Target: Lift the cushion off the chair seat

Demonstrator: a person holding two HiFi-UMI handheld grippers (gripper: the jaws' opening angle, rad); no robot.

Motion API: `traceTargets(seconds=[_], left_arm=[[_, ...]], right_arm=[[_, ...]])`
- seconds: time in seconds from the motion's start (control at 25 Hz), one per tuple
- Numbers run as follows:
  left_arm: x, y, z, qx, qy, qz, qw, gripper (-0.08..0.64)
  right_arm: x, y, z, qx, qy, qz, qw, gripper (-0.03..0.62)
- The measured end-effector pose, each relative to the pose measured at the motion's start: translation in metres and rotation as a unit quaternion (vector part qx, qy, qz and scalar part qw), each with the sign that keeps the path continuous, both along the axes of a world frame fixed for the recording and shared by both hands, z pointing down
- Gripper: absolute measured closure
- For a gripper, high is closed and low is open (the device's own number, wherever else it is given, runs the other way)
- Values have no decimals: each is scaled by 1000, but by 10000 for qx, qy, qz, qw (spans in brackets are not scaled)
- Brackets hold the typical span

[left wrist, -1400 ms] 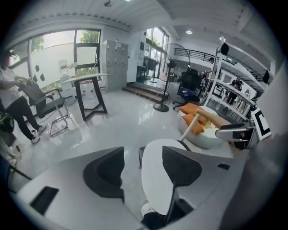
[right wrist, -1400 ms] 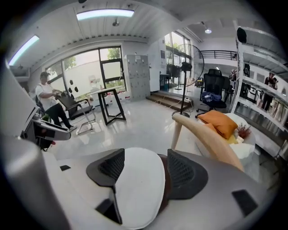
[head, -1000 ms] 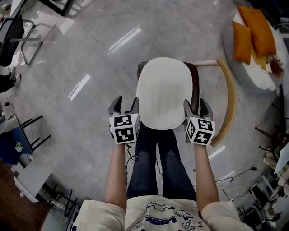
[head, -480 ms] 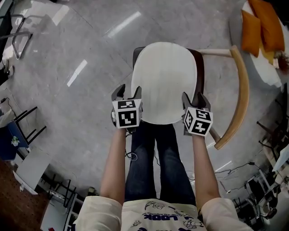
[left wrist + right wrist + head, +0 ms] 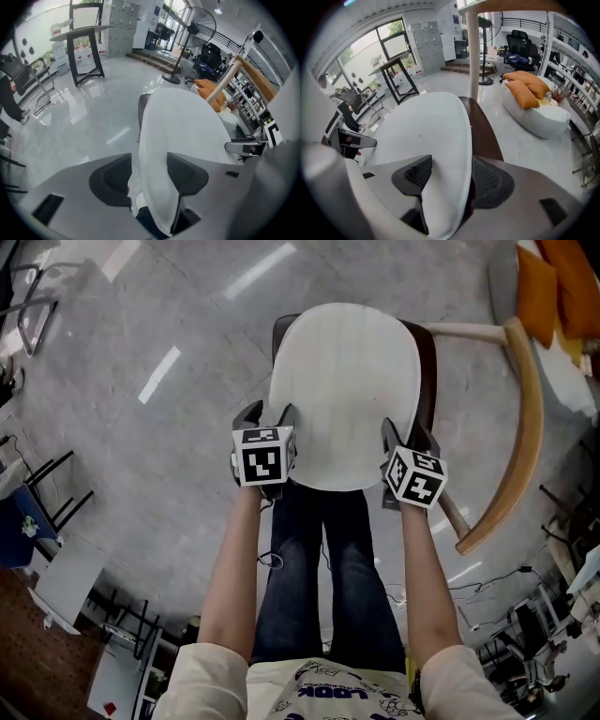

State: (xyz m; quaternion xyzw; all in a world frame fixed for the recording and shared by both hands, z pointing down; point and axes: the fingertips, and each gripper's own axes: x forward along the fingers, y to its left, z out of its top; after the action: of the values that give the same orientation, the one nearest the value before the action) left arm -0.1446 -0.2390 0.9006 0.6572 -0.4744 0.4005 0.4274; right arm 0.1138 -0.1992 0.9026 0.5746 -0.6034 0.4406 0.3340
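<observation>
Both near corners of the cushion (image 5: 342,381) are straddled, one by the left tool (image 5: 267,416), one by the right tool (image 5: 405,432).

Against a second ago, head view: tools, cushion and chair all sit higher in frame, and the chair looms larger. The orange pillows (image 5: 536,287) at upper right are now nearly cut off.

Jaws of the left tool are closing with the cushion's rim between them. A pale gap shows at the outer pad, so it is not clamped. Jaws of the right tool stand apart around the rim, with a dark gap at the outer pad. It is released, no grip.

The cushion is off-white, oval, smooth fabric with faint lengthwise ribbing and a thin rounded edge. It lies flat on the chair seat (image 5: 427,362), a dark brown glossy shell showing as a sliver at the right and far sides. The backrest (image 5: 525,409) is a curved band of pale wood on a round post. The floor (image 5: 122,362) is grey polished stone with light streaks. The pads (image 5: 490,180) are dark and ribbed.

Head view alone shows the forearms (image 5: 234,559), jeans (image 5: 319,559) and marker cubes. Right gripper view alone shows the pillows whole, lying on a white lounger (image 5: 543,122). Left gripper view alone shows a pedestal fan (image 5: 197,28).
</observation>
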Motion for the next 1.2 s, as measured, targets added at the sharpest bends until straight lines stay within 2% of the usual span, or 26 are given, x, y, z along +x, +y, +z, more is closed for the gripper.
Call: traceTargets(seconds=[0.12, 0.24, 0.4, 0.48, 0.56, 0.64, 0.88, 1.2], left_arm=[[2, 0, 7, -20, 195, -80, 9998, 323], [5, 3, 11, -271, 336, -174, 9989, 361], [8, 5, 11, -535, 347, -75, 9979, 396], [10, 5, 9, -535, 383, -20, 9978, 425], [13, 6, 4, -513, 397, 24, 9979, 460], [19, 7, -3, -497, 381, 73, 9980, 483], [21, 2, -44, -142, 427, 99, 9989, 496], [15, -13, -152, 580, 414, 169, 9973, 495]], right_arm=[[-1, -2, 6, 1, -162, 39, 9999, 307], [-2, 0, 9, -82, -260, 28, 9996, 314], [-5, 1, 7, -183, -172, 30, 9997, 343], [-4, 0, 3, -154, -43, 79, 9998, 390], [0, 0, -3, -131, 108, 119, 9998, 480], [6, 0, -9, -119, 163, 124, 9997, 524], [6, -5, -52, 247, 172, 167, 9994, 537], [1, -21, -168, 1050, 90, 182, 9943, 535]])
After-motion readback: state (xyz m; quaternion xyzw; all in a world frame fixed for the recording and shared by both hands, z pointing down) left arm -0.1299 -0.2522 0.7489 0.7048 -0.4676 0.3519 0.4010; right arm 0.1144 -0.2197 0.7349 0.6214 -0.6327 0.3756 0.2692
